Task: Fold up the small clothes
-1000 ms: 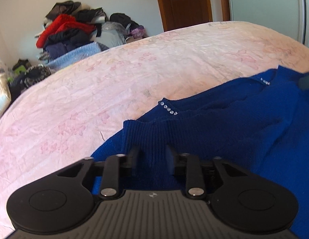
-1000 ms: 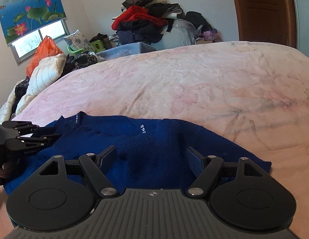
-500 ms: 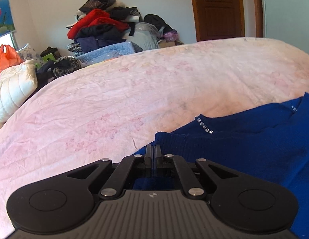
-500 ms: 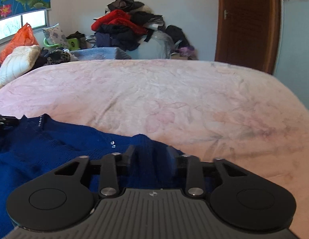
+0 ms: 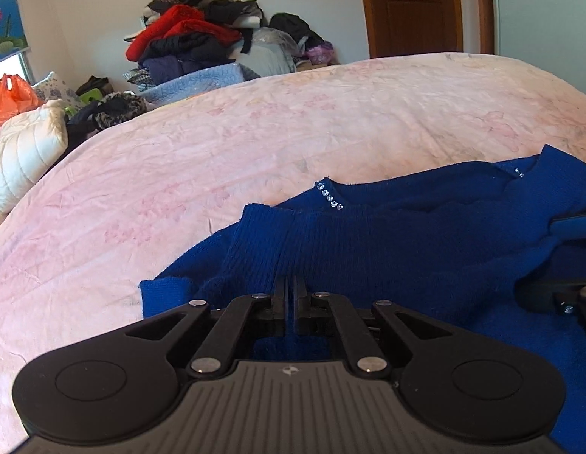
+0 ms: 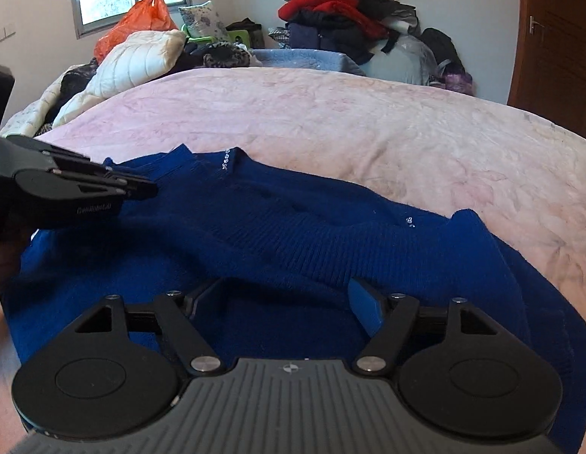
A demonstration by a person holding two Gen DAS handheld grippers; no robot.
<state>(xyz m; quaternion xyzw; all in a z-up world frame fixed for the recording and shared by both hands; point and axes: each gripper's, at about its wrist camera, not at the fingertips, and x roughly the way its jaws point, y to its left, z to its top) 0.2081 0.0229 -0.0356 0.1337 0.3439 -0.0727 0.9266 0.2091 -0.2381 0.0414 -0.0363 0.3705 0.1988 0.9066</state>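
The sweater [image 6: 293,234] lies on the bed [image 6: 368,125]; a clothes pile [image 6: 349,15] sits behind the bed.

A wide bed under a wrinkled pale pink floral cover [image 6: 330,121] fills the room, with a heap of clothes [image 6: 346,11] against the white wall [image 5: 104,7], a brown wooden door [image 5: 414,7], and daylight entering a window [image 6: 107,3].

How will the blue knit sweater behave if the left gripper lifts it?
The blue ribbed-knit sweater would likely drape limp: it already lies in soft folds on the pink bedspread. It probably won't slip, since the left gripper is shut on a fold. The open right gripper leaves that side unsupported, so it may sag.
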